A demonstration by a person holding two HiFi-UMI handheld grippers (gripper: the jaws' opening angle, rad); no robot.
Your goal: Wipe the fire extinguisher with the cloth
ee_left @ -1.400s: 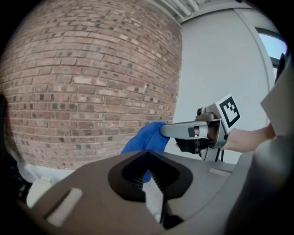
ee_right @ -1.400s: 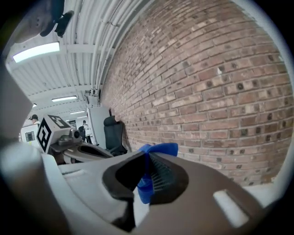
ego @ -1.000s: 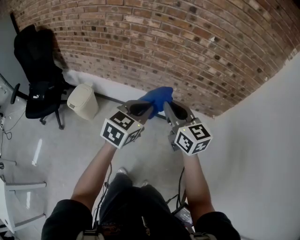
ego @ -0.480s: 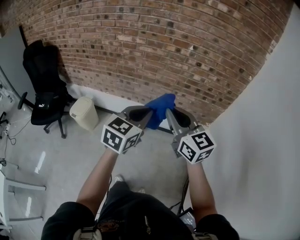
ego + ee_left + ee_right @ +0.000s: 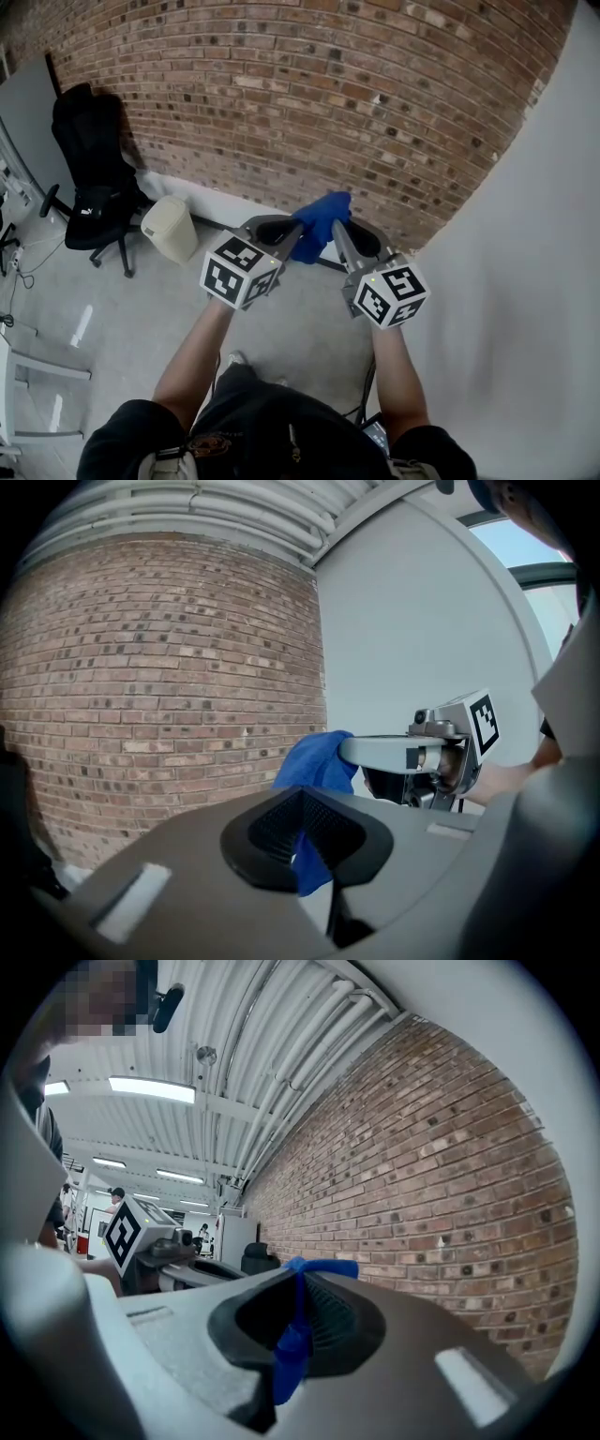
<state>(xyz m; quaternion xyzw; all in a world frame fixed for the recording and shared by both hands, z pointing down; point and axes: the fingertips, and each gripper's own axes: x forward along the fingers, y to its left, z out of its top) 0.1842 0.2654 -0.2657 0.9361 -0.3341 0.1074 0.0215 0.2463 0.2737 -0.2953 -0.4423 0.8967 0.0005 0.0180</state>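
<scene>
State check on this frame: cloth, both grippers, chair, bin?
blue cloth, bunched, held up in the air between both grippers.
left gripper, shut on the blue cloth.
right gripper, shut on the blue cloth.
office chair, upright, empty, by the brick wall.
bin, standing on the floor, lid on.

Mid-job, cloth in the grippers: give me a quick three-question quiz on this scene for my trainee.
1. True or false: only the left gripper is shut on the blue fabric cloth.
2. What stands on the floor beside the black office chair? A) a beige plastic bin B) a red bucket C) a cardboard box
3. Fill in: the wall ahead is built of red-brown ____.
Key: 1 false, the right gripper clamps it too; 2 A; 3 brick.
</scene>
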